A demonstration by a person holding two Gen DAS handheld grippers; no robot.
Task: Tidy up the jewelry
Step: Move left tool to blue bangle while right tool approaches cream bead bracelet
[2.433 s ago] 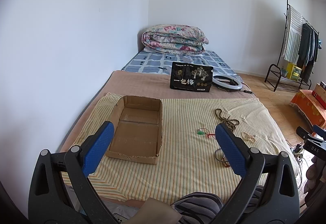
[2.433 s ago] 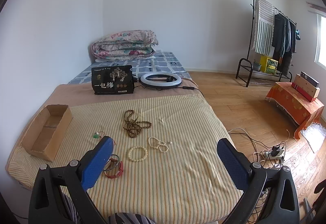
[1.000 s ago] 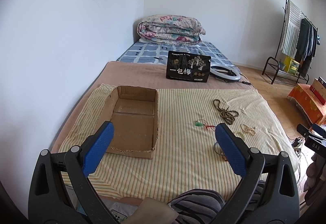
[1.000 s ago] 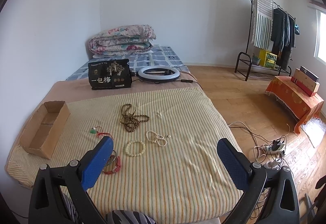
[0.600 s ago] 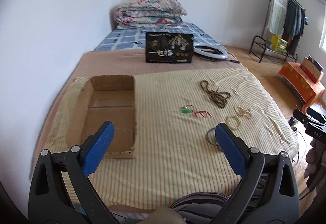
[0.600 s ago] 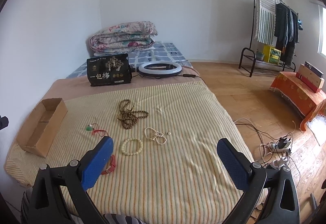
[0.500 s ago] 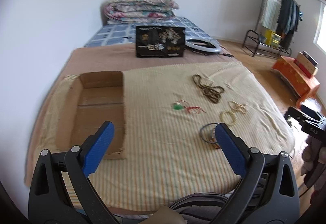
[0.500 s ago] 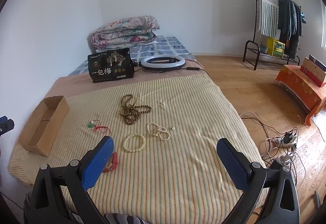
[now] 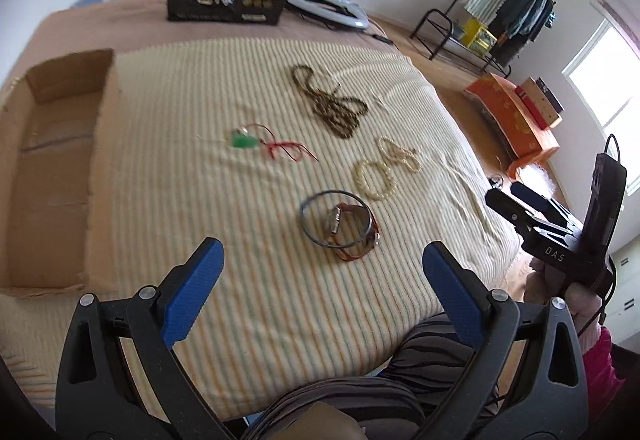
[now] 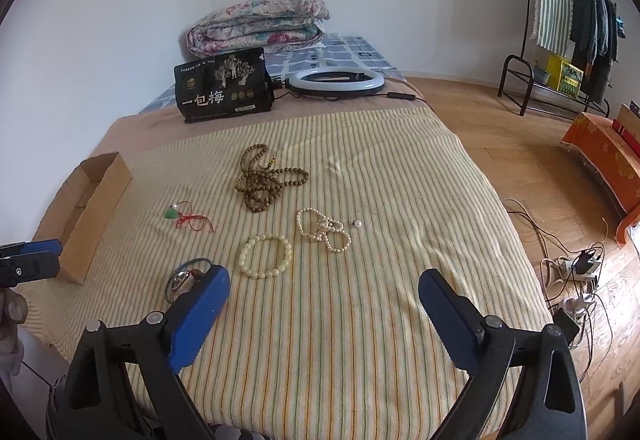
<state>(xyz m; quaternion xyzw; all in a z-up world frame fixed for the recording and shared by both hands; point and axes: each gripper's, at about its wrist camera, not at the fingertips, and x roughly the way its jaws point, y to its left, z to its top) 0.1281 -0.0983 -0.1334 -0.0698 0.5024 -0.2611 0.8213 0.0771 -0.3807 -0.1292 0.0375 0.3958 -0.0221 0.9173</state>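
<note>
Two grippers (image 9: 322,264) (image 10: 324,290) spread wide, empty; round beaded bracelet (image 10: 265,255), ribbed striped cloth (image 10: 360,320)

A black printed snack bag (image 10: 224,87) stands beside a white ring light (image 10: 336,81); behind them a folded floral quilt (image 10: 258,21). A black clothes rack (image 10: 568,19) stands far right.

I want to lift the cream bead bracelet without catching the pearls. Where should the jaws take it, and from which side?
Grip the cream bead bracelet on its near arc, coming from above. It lies flat as an open ring, and the pearl strand lies close by its far right side.
</note>
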